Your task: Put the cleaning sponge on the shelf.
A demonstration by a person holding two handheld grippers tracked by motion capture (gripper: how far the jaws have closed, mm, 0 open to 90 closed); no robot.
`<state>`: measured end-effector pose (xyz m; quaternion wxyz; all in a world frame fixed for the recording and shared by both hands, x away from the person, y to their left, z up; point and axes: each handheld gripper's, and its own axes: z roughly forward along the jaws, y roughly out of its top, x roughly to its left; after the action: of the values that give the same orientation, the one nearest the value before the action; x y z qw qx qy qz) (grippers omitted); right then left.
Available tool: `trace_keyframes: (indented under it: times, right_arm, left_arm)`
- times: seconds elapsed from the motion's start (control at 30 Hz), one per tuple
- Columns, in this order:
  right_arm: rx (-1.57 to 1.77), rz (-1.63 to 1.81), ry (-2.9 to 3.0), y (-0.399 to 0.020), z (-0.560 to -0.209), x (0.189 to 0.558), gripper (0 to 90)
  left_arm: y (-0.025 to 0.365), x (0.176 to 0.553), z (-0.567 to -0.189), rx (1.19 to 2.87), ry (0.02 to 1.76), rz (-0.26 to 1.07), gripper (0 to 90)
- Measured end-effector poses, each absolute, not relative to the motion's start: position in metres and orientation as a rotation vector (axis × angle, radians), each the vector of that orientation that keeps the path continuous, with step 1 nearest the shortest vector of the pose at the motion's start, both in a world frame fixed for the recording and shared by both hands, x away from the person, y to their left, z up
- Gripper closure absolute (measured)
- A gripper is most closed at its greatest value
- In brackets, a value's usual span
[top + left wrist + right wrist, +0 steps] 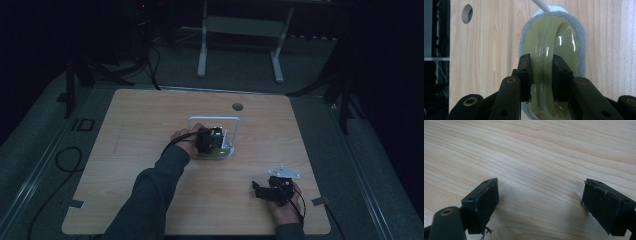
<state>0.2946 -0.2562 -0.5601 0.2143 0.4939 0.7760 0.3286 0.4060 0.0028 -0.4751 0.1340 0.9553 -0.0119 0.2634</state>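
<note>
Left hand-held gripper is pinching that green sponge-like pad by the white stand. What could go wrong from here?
1. The left hand-held gripper squeezes the glossy green middle of the pad into a ridge; it may slip out or stay creased.
2. The white stand sits right beside the pad, so lifting could knock it.
3. The right hand-held gripper rests open on bare table, offering no support.
</note>
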Motion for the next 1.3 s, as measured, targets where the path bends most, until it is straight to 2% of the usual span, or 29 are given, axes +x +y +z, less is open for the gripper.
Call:
trace_keyframes:
  times: [0.4, 0.67, 1.07, 1.3]
  right_arm:
    - [1.370, 0.911, 2.153, -0.256, -0.560, 0.295, 13.5]
    - [1.370, 0.911, 2.152, -0.256, -0.560, 0.295, 13.5]
    - [1.370, 0.911, 2.152, -0.256, -0.560, 0.295, 13.5]
    - [1.369, 0.911, 2.152, -0.256, -0.560, 0.295, 13.5]
  left_arm:
    - [0.004, 0.406, -0.472, 2.760, 0.012, 0.744, 65.3]
    - [0.006, 0.403, -0.469, 2.738, 0.074, 0.724, 56.5]
    - [0.011, 0.393, -0.457, 2.679, 0.141, 0.742, 57.1]
    - [0.019, 0.388, -0.452, 2.622, 0.199, 0.688, 57.1]
